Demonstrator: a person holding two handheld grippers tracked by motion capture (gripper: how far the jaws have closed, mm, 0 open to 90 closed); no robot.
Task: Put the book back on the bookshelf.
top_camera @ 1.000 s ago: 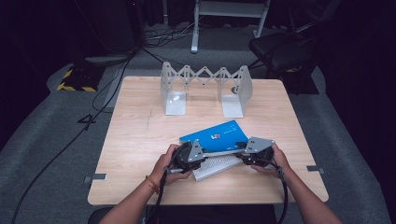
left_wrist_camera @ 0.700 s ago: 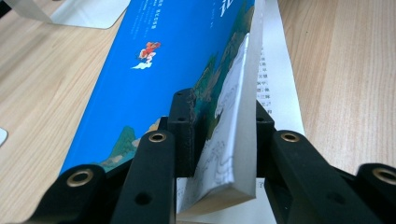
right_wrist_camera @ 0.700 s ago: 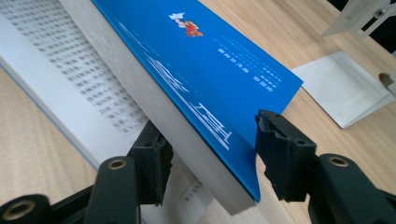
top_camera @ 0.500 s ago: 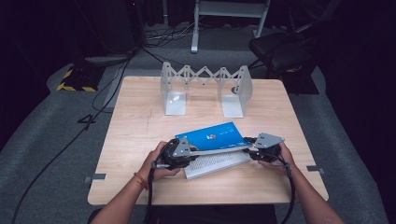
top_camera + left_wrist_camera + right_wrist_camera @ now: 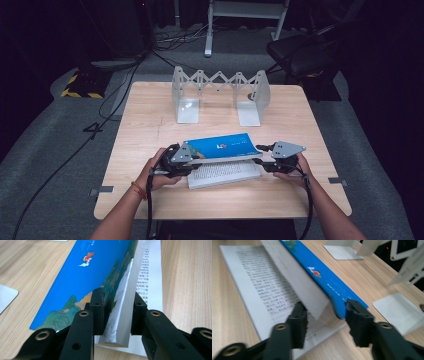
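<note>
Two grippers on one book right now, both near the lower middle of the high view. My left gripper (image 5: pixel 192 161) has its jaws clamped on the near end of the book's raised part: in the left gripper view one pad sits against the blue cover (image 5: pixel 87 272) and the other against the grey-white edge of the page block (image 5: pixel 122 315), so the cover plus a thick stack of pages is pinched between them. My right gripper (image 5: pixel 261 154) is at the other end of the book (image 5: pixel 222 147). Its jaws have just been opening a bit, and in the right gripper view the lifted pages and the blue cover's corner stand between them; the far jaw looks right against the cover's edge, while the near jaw seems to stand just off the pages, though the blur there makes it hard to be sure. The book lies open on the tabletop (image 5: pixel 150 130), with the blue-covered half tilted up toward the top of the frame and a printed page (image 5: pixel 222 172) lying flat below it, toward the bottom edge. Higher up in the high view, well apart from the book, a grey folding book stand (image 5: pixel 220 95) stands upright with its two flat feet on the wood.
</note>
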